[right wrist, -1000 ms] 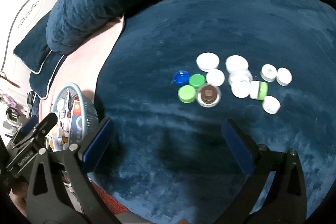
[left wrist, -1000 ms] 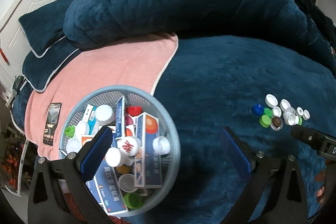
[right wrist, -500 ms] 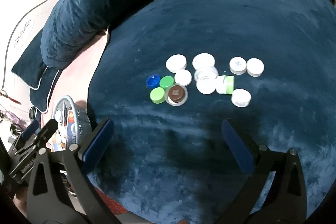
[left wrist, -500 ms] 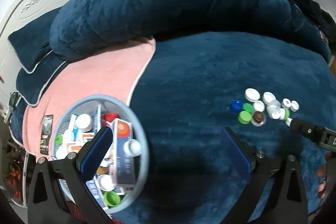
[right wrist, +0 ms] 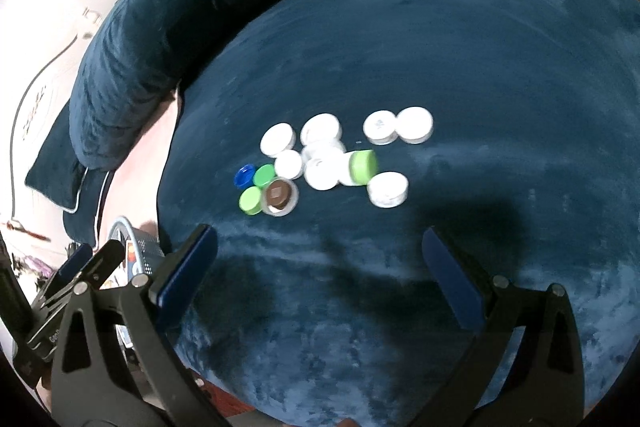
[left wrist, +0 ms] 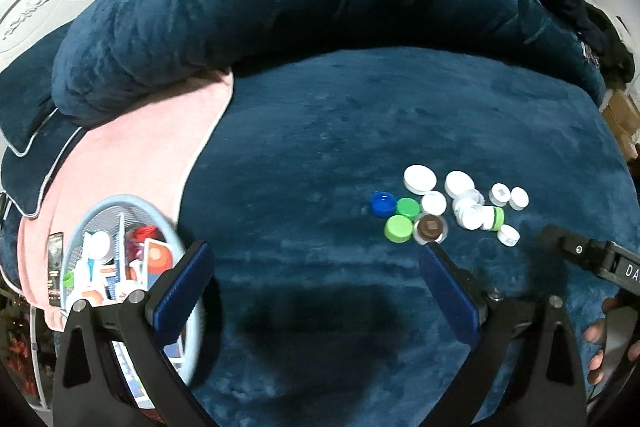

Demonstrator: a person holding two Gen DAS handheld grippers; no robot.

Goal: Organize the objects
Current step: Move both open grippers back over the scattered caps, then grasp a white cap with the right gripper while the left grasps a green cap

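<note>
Several bottle caps lie in a cluster on the dark blue blanket [left wrist: 320,147]: white caps [left wrist: 419,179] [right wrist: 387,189], green caps [left wrist: 399,229] [right wrist: 251,200], a blue cap [left wrist: 382,203] [right wrist: 244,175] and a clear lid with a brown inside [left wrist: 430,228] [right wrist: 281,195]. A light blue mesh basket [left wrist: 100,207] [right wrist: 138,239] full of boxes, bottles and caps sits at the left on a pink towel [left wrist: 140,139]. My left gripper [left wrist: 316,285] is open above the blanket, between basket and caps. My right gripper [right wrist: 320,267] is open just short of the caps, empty.
A rolled dark blue duvet [left wrist: 280,7] runs across the back, with pillows [left wrist: 24,115] at the left. A phone [left wrist: 54,267] lies on the towel beside the basket. The other gripper's body [left wrist: 592,259] and a hand [left wrist: 600,339] show at the right edge.
Both grippers have swung right, away from the basket and toward the caps. The basket has slid to the left edge of the left wrist view, and the caps look larger and nearer in both views.
</note>
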